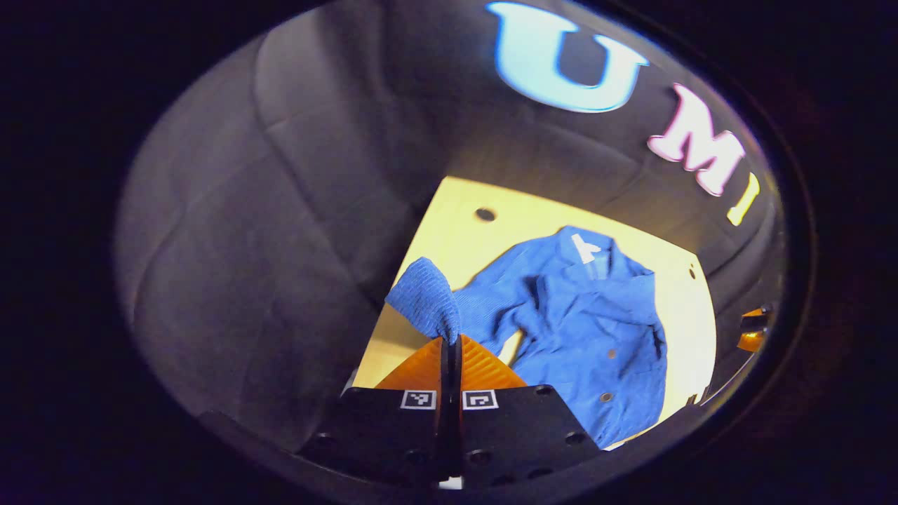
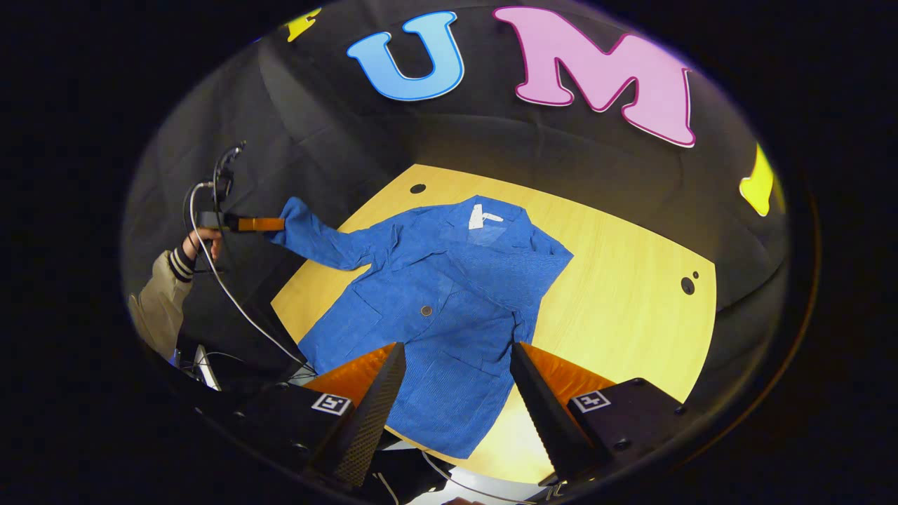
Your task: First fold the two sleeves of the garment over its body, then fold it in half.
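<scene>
A blue button-up jacket (image 2: 449, 301) lies flat on the yellow table (image 2: 617, 280), collar toward the far wall. One sleeve (image 2: 316, 238) is pulled out and lifted past the table's left edge, and the left gripper (image 2: 275, 224) is shut on its cuff. In the left gripper view the cuff (image 1: 424, 298) stands up out of my shut left gripper (image 1: 449, 341), with the jacket body (image 1: 589, 337) beyond. The other sleeve (image 2: 501, 277) lies across the chest. My right gripper (image 2: 457, 351) hangs open above the jacket's lower half, touching nothing.
A person's hand (image 2: 202, 244) in a beige sleeve (image 2: 158, 301) holds the left gripper, with a cable (image 2: 231, 294) trailing down. The table has small round holes (image 2: 686, 285). Black cloth walls close in behind and to the left. The right gripper (image 1: 754, 330) peeks in beyond the table's right edge.
</scene>
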The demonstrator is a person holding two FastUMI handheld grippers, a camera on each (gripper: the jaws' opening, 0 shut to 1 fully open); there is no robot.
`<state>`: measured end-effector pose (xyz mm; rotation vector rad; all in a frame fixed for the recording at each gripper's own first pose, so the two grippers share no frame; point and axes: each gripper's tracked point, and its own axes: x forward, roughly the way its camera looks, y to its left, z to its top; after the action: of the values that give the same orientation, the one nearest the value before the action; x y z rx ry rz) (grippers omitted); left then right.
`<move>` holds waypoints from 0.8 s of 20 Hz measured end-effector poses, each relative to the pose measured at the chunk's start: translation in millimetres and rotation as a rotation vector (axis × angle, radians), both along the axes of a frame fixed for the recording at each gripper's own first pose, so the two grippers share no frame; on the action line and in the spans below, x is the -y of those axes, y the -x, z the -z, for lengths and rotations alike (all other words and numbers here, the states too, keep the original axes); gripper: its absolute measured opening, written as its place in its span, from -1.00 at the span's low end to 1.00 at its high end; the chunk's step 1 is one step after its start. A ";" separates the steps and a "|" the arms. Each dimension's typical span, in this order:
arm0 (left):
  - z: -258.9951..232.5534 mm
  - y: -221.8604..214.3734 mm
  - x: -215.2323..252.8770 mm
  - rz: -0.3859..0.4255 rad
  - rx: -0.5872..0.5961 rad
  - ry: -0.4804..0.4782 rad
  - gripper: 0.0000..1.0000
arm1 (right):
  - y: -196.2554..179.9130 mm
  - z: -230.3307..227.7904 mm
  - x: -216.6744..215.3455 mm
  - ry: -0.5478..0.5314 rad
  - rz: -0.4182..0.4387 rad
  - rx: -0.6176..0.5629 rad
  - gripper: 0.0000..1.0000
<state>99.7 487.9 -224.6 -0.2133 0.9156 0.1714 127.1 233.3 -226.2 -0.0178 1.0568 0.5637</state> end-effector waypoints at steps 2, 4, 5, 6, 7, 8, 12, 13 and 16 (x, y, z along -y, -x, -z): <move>-27.0 -29.8 37.1 0.104 0.037 -0.038 -1.00 | 5.6 -2.4 10.9 -0.003 0.020 0.005 0.94; -45.1 -57.0 76.5 0.201 0.056 -0.085 -1.00 | 12.2 -4.7 27.7 0.004 0.042 0.011 0.94; -49.1 -72.1 93.3 0.245 0.064 -0.108 -1.00 | 16.2 -5.1 37.0 0.010 0.058 0.014 0.94; -49.5 -87.6 111.6 0.282 0.068 -0.109 -1.00 | 19.7 -5.1 46.9 0.014 0.076 0.013 0.94; -47.2 -99.8 132.1 0.311 0.065 -0.093 -1.00 | 24.6 -4.7 55.3 0.013 0.097 0.011 0.94; -41.9 -113.0 151.3 0.330 0.056 -0.073 -1.00 | 27.9 -3.5 62.9 0.009 0.120 0.008 0.94; -18.3 -157.0 223.1 0.416 0.023 -0.014 -1.00 | 41.0 9.3 92.4 0.010 0.199 -0.006 0.94; -7.7 -167.6 243.5 0.435 0.011 0.005 -1.00 | 47.0 13.2 96.9 0.007 0.215 -0.014 0.94; 36.2 -191.6 278.1 0.485 -0.066 0.004 -1.00 | 60.7 27.6 111.1 0.000 0.266 -0.042 0.94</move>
<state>291.3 209.8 -260.8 0.0147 1.0078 -0.2742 66.4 122.2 -253.7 0.1336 1.0796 0.3242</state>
